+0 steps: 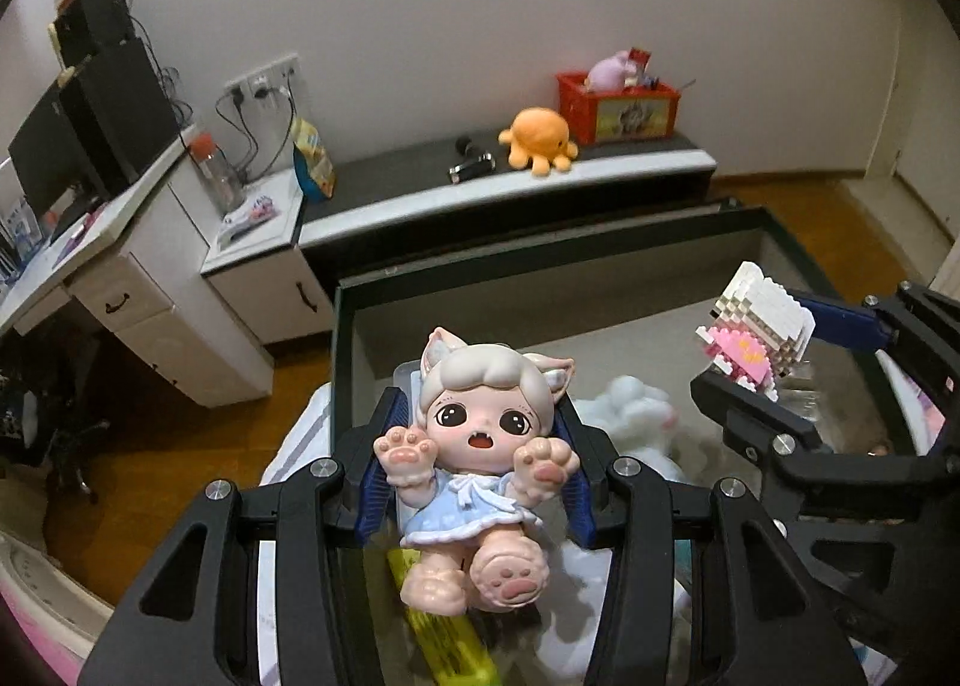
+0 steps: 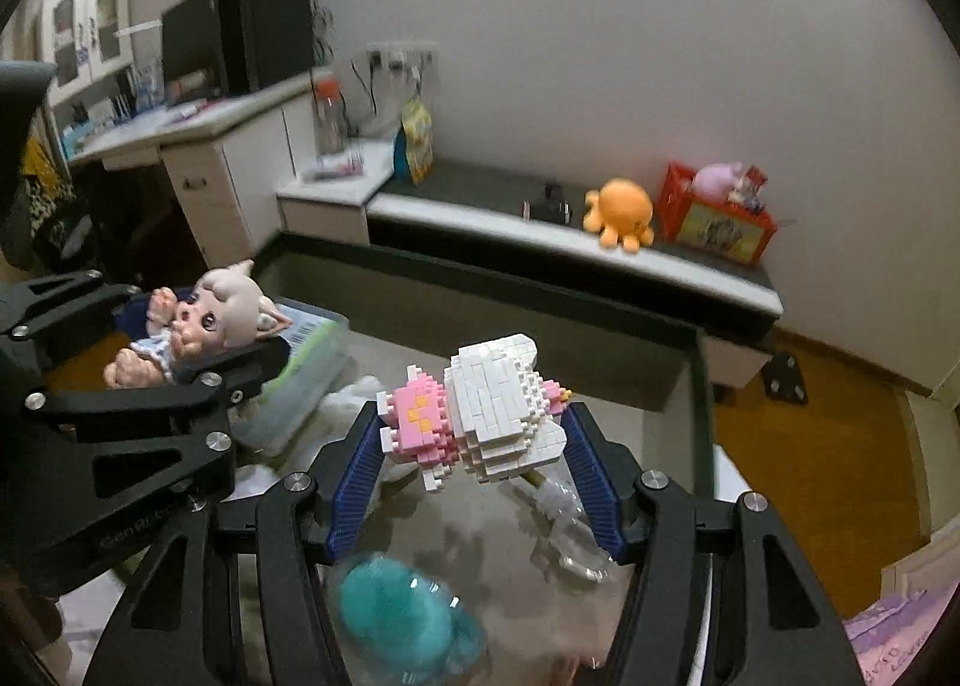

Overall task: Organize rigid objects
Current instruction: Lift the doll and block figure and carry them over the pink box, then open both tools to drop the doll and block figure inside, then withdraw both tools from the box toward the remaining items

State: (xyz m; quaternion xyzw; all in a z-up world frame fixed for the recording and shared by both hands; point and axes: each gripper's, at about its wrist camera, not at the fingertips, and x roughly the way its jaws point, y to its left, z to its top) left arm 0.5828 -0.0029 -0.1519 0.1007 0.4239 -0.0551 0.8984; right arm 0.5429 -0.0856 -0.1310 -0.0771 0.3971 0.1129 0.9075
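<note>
Fingers (image 1: 384,464) of the left gripper (image 1: 474,470), blue-padded, clamp a cat-eared doll (image 1: 480,458) at its sides, at lower centre of the left wrist view. The doll faces the camera, paws raised, held above a glass table (image 1: 600,260) with a dark rim. At the right edge of that view the right gripper (image 1: 774,350) carries a white and pink brick figure (image 1: 759,320).

In the right wrist view, the right gripper's pads (image 2: 354,482) press the brick figure from both sides at centre frame, jaws about half spread. The left gripper and doll show at left. Below the figure lie a teal fluffy thing (image 2: 402,614), crumpled clear plastic (image 2: 564,530) and a white plush (image 1: 636,416); a clear box (image 2: 306,368) sits just beside the left gripper.

Behind the table runs a low bench (image 1: 630,164) bearing an orange octopus plush (image 1: 540,137), a red crate (image 1: 618,107) of toys and a small dark object (image 1: 471,167). A desk (image 1: 108,218) with a monitor (image 1: 54,158) fills the upper left.
</note>
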